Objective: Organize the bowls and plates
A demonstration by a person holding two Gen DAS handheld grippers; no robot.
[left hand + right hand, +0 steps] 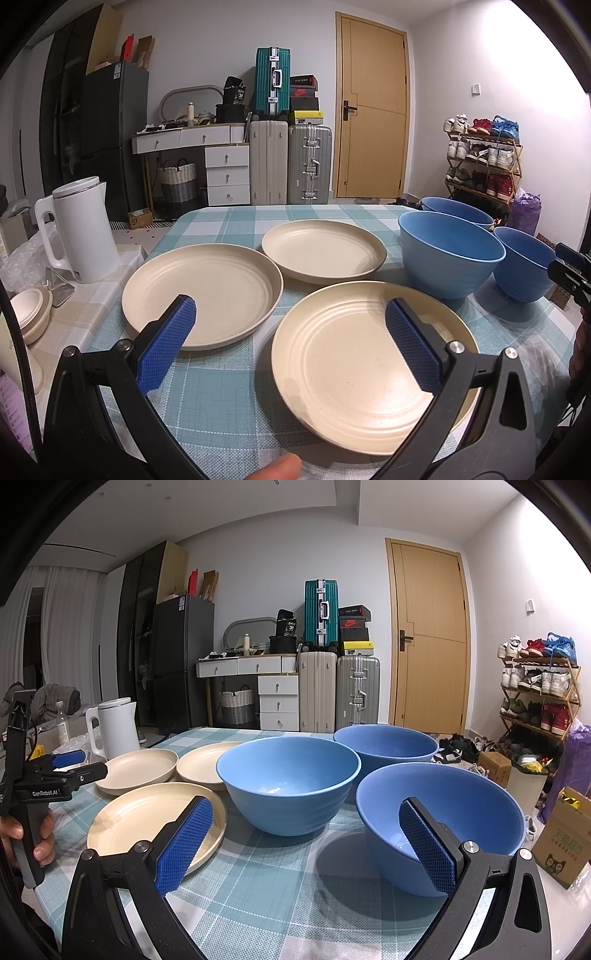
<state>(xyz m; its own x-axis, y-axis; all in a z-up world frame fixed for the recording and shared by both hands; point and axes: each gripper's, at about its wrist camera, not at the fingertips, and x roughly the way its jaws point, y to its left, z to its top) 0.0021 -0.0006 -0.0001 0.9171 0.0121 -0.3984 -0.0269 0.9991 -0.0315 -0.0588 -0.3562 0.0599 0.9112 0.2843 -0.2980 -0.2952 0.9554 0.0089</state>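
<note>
Three cream plates lie apart on the checked tablecloth [221,398]: a near plate [354,365], a left plate [218,291] and a far plate [323,251]. Three blue bowls stand to their right: a middle bowl [288,779], a far bowl [386,746] and a near right bowl [439,812]. My left gripper [291,325] hangs open above the near plate's left side, holding nothing. My right gripper [306,825] is open too, its right pad over the near right bowl and its left pad over the near plate [147,819]. The left gripper [62,764] shows at the right wrist view's left edge.
A white kettle [79,229] stands on a side surface left of the table, with a stack of small cream dishes [29,314] near it. Cardboard boxes [565,834] sit on the floor off the table's right edge. Suitcases, drawers and a shoe rack line the far wall.
</note>
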